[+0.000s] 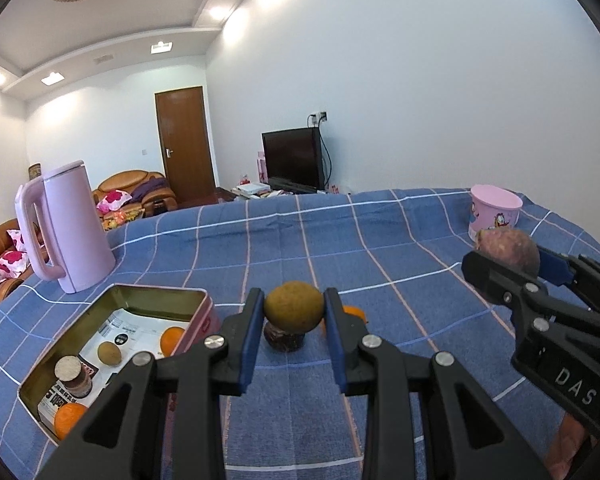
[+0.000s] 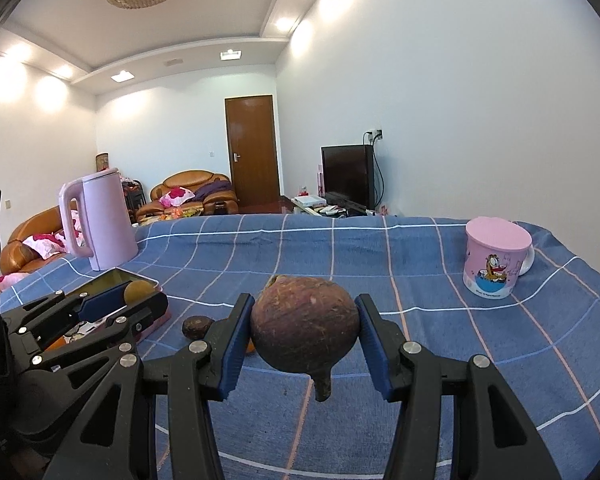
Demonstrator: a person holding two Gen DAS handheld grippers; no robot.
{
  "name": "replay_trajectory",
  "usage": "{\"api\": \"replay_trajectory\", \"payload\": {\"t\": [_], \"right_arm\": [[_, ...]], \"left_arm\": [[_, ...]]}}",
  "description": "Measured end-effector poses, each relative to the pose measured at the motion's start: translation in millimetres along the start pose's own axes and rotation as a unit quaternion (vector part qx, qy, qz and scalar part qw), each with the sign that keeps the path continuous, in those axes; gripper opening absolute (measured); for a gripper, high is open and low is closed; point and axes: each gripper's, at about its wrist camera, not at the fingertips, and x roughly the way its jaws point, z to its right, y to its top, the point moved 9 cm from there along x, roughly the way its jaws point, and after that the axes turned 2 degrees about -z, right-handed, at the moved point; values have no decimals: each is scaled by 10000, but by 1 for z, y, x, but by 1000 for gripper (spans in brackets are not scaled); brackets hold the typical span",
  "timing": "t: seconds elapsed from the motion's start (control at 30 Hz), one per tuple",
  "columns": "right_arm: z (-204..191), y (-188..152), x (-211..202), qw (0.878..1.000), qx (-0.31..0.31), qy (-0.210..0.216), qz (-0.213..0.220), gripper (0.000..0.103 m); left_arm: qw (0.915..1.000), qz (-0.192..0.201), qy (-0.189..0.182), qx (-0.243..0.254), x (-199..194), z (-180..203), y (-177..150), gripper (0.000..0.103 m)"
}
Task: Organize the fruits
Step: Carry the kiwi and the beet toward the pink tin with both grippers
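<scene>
My left gripper [image 1: 294, 312] is shut on a round olive-brown fruit [image 1: 294, 307], held above the blue checked cloth. Below it lie a dark purple fruit [image 1: 284, 339] and an orange [image 1: 354, 313]. To its left an open pink tin [image 1: 198, 320] holds two oranges [image 1: 172, 338], a small green-brown fruit [image 1: 109, 353] and a dark jar with a cork top [image 1: 73, 376]. My right gripper [image 2: 305, 330] is shut on a large reddish-brown round fruit with a stem [image 2: 305, 326], held above the cloth; it shows at right in the left wrist view [image 1: 508, 250].
A pink kettle [image 1: 66, 224] stands at the table's far left, behind the tin. A pink cartoon mug with a lid [image 2: 496, 262] stands at the far right. The dark purple fruit also shows in the right wrist view [image 2: 196, 326]. Sofas, a door and a TV lie beyond the table.
</scene>
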Motion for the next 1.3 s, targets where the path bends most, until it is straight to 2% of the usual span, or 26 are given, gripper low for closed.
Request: {"api": "replay_trajectory", "payload": {"t": [0.7,1.0,1.3], "right_arm": [[-3,3,-8,9997,-88,15,219,53],[-6,3,-3,9999,-54,54,104,53],[-27,0,9,9993,-42,336,-130,53]], "left_arm": [[9996,249,102,-18,-12,-3,3,32],[9997,206,109,-66,-15,-12,1,32],[9995,77,259,-166,-13,-38,-3,32]]}}
